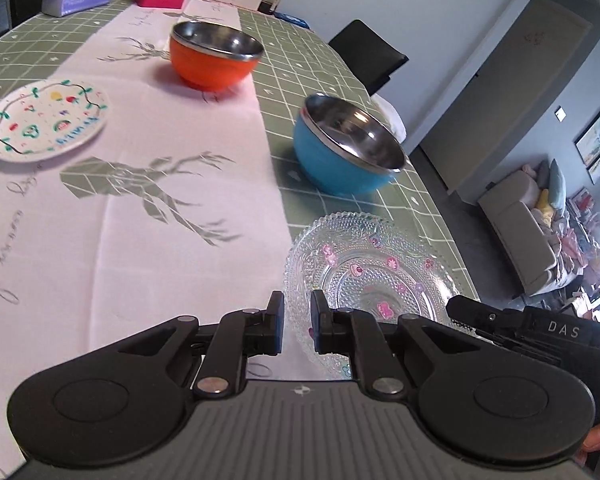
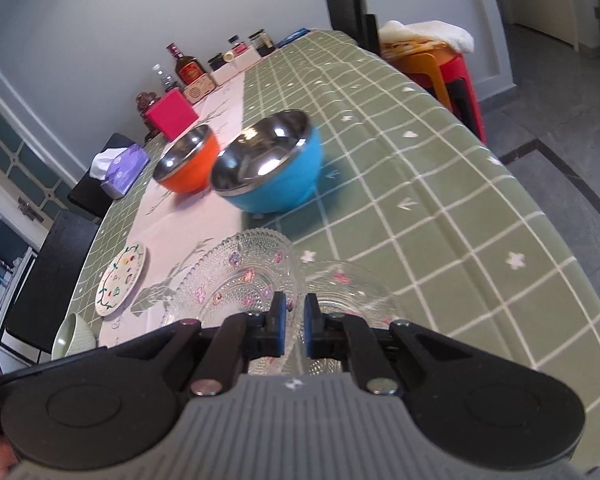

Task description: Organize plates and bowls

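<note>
Two steel-lined bowls, one orange (image 1: 214, 60) and one blue (image 1: 346, 146), are sitting apart on the desk (image 2: 440, 184), alongside two plates: a painted one (image 1: 44, 120) and a glass one (image 1: 374, 276). Left fingers (image 1: 297, 322) and right fingers (image 2: 296, 322) are hovering narrow, holding nothing.

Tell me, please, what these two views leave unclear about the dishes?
- Glass plates: right wrist view, blurred; the gripper body hides their near edges, so the count is unclear.
- Green bowl: right wrist view, partly behind the gripper body.
- Painted plate: its lettering is too blurred to read.
</note>
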A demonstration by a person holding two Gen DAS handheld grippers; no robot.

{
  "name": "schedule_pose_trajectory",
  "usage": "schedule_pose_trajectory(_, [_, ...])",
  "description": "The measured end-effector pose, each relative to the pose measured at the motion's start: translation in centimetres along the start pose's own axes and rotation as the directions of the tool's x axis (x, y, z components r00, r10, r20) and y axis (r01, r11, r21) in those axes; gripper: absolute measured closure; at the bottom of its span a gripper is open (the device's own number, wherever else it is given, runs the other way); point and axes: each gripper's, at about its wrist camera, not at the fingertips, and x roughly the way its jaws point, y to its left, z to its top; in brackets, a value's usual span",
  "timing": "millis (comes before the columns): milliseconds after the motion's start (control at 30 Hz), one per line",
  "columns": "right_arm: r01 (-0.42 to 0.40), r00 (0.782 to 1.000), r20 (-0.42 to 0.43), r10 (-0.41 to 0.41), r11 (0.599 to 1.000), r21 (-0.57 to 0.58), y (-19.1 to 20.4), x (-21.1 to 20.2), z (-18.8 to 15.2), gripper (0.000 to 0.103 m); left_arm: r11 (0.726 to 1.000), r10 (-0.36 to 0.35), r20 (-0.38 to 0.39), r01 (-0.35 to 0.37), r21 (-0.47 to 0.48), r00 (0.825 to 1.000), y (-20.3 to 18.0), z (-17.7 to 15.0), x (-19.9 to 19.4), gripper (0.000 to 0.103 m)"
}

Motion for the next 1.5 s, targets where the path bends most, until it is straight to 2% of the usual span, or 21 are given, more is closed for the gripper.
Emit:
schedule_pose_trajectory(367, [0.074,0.997,-0.012,-0.074,0.997,0.000,-2.1,-0.3,-0.3,0.096,1.000,-0.007,-0.039,0.007,0.011,0.999,-1.5,-1.6,1.5,0.089])
schedule_pose_trajectory(533, [0.102,0.994,-0.022,-0.103,0.995,-0.020,-2.0,0.0,-0.6,0.095,0.999,0.016,-0.036,-0.014,0.044,0.999,-2.0,-1.9,1.6,0.089])
schedule_pose_trajectory(767, [0.128,0.991,-0.031,-0.129,0.991,-0.031,-2.0,0.3,-0.7,0.095,0.988,0.071,-0.028,-0.067,0.136,0.997,-3.2,-2.1,1.7,0.091])
schedule_pose_trajectory(933, [0.132,0.991,-0.032,-0.133,0.991,-0.034,-2.1,0.4,-0.7,0.095,0.984,0.082,-0.028,-0.076,0.163,0.996,-3.3,-2.1,1.8,0.093])
schedule_pose_trajectory(1067, [0.162,0.986,-0.018,-0.165,0.982,-0.096,-1.2,0.5,-0.9,0.094,0.979,0.086,-0.018,-0.081,0.185,0.996,-3.2,-2.3,1.9,0.094])
schedule_pose_trajectory(1167, [0.198,0.980,-0.004,-0.201,0.968,-0.154,-0.6,0.6,-1.3,0.092,0.982,0.077,-0.021,-0.072,0.177,0.997,-3.0,-2.3,2.0,0.093])
schedule_pose_trajectory(1300, [0.237,0.970,0.004,-0.241,0.950,-0.202,-0.3,0.8,-1.5,0.093,0.987,0.056,-0.030,-0.051,0.155,0.998,-2.5,-2.3,2.1,0.087])
schedule_pose_trajectory(1500, [0.225,0.974,0.013,-0.226,0.960,-0.166,-0.7,0.5,-1.2,0.093,0.991,0.038,-0.025,-0.034,0.128,0.999,-2.0,-2.3,1.9,0.087])
